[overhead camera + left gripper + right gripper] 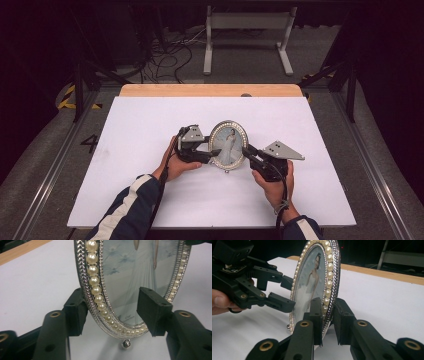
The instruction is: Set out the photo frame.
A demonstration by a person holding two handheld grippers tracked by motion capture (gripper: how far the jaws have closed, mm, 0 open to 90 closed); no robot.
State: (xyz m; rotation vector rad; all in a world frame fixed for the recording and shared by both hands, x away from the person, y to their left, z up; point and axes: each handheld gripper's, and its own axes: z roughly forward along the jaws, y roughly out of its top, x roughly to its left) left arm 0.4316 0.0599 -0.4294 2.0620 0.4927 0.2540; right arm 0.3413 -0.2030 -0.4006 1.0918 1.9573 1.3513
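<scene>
- An oval picture frame [228, 145] edged with pearls stands upright near the middle of the white table [140, 130], with a small ball foot [126, 343] at its bottom
- The right gripper [251, 153] comes in from the right; in the right gripper view its jaws sit narrow on the frame's right edge, one pad in front and one behind the rim, pinching it
- The left gripper [214, 154] reaches in from the left; in the left gripper view its jaws stand partly open across the frame's lower left rim, the back pad close to the rim, the front pad [153, 310] clear of the glass
- No earlier picture is at hand, so nothing more is said of the jaws
</scene>
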